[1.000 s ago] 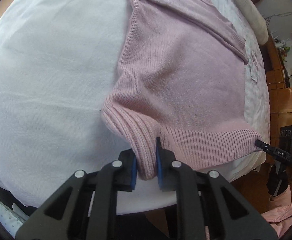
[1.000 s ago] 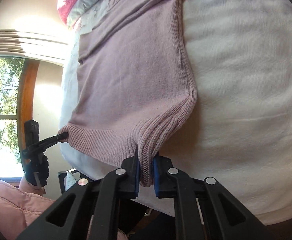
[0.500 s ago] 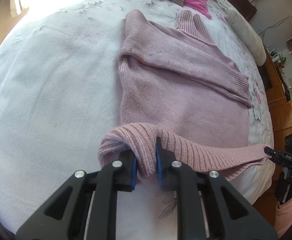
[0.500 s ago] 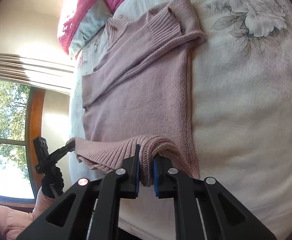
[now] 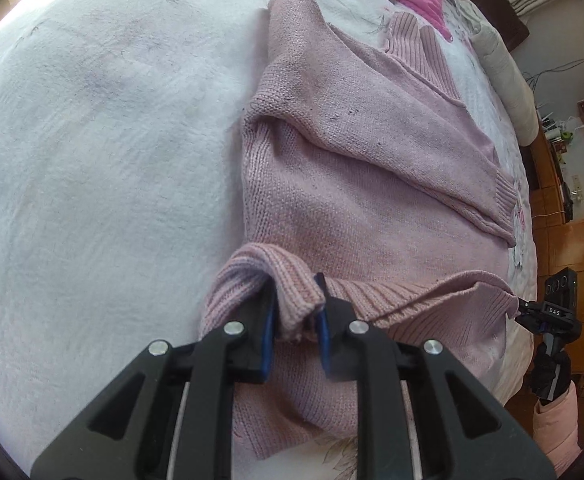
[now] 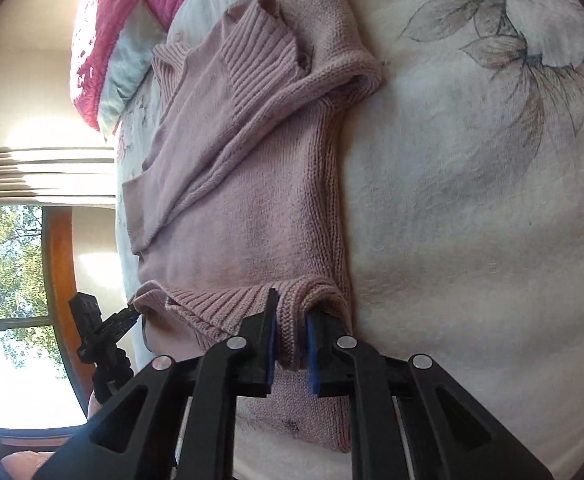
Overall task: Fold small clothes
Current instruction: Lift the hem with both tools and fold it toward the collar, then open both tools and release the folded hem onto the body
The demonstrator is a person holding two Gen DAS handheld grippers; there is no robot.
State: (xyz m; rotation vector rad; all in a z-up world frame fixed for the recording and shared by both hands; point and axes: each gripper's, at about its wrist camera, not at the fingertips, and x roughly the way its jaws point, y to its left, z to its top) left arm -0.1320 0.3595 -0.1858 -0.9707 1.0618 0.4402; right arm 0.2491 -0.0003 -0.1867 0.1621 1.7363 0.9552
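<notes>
Pink sweater (image 5: 364, 200) is laid lengthwise on the bed (image 5: 92, 160), collar end farthest away; its ribbed hem (image 5: 392, 292) is clamped at one corner each by left gripper (image 5: 297, 316) and right gripper (image 6: 291, 334), equally near, raised toward the collar.

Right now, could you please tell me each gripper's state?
Left gripper: shut on the pink sweater hem.
Right gripper: shut on the same hem.
</notes>
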